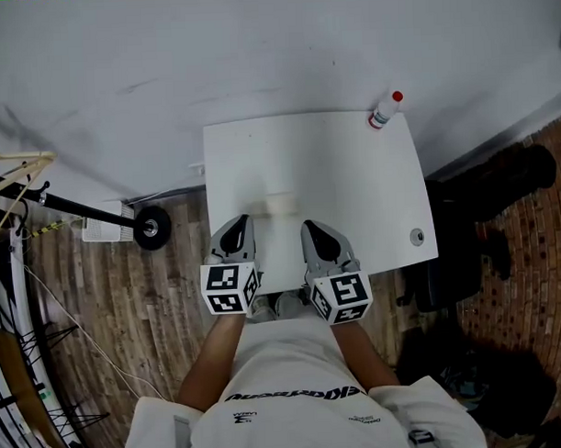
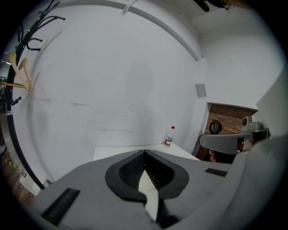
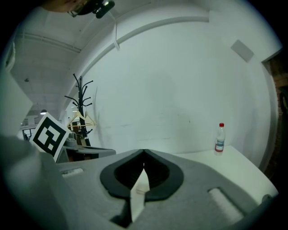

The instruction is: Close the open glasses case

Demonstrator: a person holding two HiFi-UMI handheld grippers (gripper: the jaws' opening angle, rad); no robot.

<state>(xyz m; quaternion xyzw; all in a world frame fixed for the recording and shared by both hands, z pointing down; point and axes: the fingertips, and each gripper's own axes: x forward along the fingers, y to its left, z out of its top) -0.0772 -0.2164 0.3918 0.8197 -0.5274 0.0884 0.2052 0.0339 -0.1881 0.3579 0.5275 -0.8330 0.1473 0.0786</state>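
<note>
White table point(image 1: 352, 170), white wall behind. Pale glasses case point(image 1: 281, 204) at 12 o'clock from left gripper point(image 1: 241, 222) and right gripper point(image 1: 311, 227), both clenched, empty. Case probably light, rigid, smooth; press the lid's free edge.

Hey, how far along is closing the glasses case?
Nothing looks done yet. The case lies untouched on the table; whether it's open is too small to tell. Left gripper and right gripper sit shut and empty, short of it. Reaching and closing remain.
</note>
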